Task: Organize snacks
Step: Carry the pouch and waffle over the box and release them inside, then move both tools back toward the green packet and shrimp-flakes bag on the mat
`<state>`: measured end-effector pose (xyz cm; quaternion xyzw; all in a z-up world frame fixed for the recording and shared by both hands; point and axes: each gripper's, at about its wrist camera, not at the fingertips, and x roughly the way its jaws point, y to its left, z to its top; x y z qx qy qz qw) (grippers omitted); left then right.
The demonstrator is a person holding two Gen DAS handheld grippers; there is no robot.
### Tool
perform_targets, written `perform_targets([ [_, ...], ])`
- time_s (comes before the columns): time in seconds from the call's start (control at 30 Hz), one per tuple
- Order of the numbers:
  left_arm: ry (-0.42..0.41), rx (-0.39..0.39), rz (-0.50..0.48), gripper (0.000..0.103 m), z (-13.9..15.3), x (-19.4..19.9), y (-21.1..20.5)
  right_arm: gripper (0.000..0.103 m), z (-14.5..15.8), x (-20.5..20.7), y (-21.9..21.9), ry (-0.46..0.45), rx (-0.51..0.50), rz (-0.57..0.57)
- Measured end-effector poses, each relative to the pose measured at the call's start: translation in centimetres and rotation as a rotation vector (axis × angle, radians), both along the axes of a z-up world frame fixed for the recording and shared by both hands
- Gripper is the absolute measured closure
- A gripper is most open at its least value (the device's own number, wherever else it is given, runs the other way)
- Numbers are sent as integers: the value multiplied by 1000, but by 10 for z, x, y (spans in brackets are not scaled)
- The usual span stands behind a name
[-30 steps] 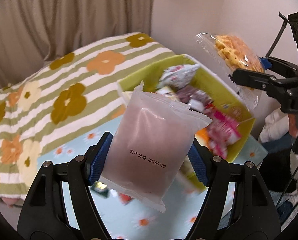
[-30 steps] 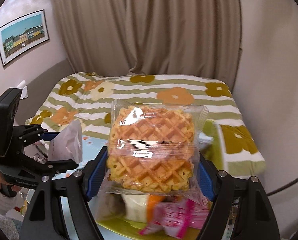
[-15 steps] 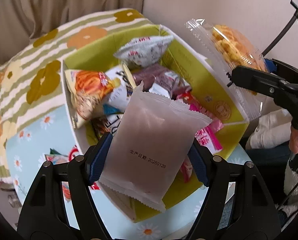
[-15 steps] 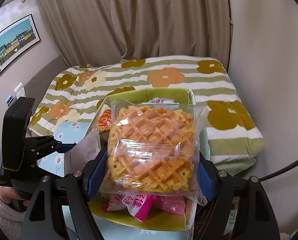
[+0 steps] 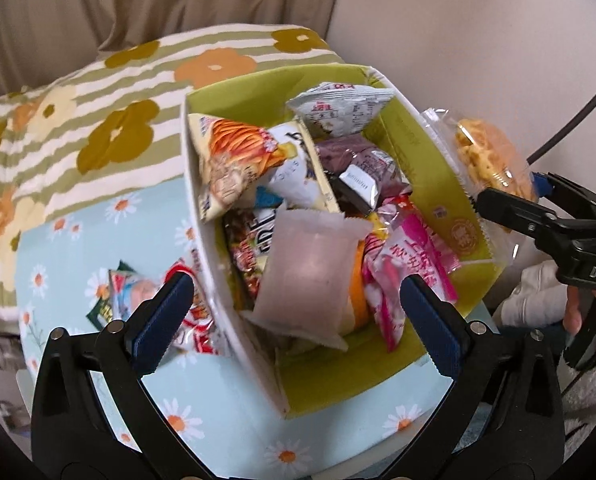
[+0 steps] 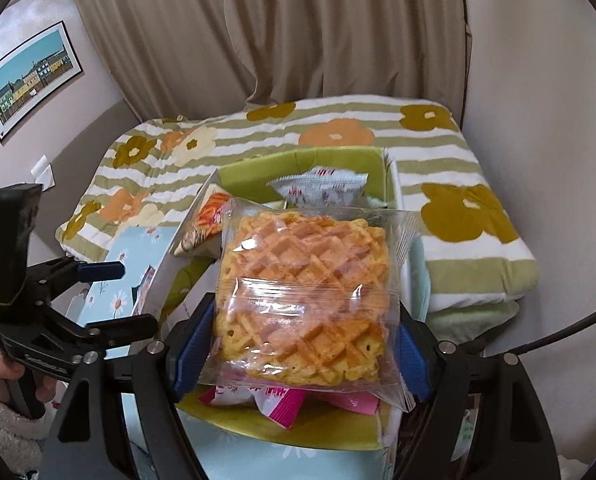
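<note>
The left gripper (image 5: pixel 298 316) has just opened wide, and the pink pack (image 5: pixel 309 272) lies loose in the box (image 5: pixel 377 368) among other snacks. The right gripper (image 6: pixel 298 344) squeezes the waffle (image 6: pixel 301 296), hiding most of the box. Only the left view shows a snack (image 5: pixel 138 300) on the table (image 5: pixel 218 408).

Beige curtains (image 6: pixel 298 40) – plain walls (image 6: pixel 537 100) (one framed picture (image 6: pixel 30 80)) – flowered bedspread (image 6: pixel 457 200).

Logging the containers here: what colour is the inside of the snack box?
Lime green inside the snack box, clearest in the left wrist view.
</note>
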<state>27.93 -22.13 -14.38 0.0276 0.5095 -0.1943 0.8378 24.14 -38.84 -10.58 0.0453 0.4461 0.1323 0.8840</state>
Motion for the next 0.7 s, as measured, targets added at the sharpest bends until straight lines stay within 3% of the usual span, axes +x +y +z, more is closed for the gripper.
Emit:
perform_targets([
  [0.13, -19, 9, 25, 1, 2, -8, 9, 21, -6, 3, 11, 18, -19, 20],
  [0.23, -32, 14, 49, 1, 3, -15, 19, 1, -9, 2, 19, -8, -57, 25],
  [0.4, -46, 15, 102, 1, 5, -29, 39, 1, -2, -6, 23, -91, -83, 39],
  [0.7, -65, 14, 196, 1, 10, -52, 76, 1, 10, -17, 33, -85, -36, 75],
])
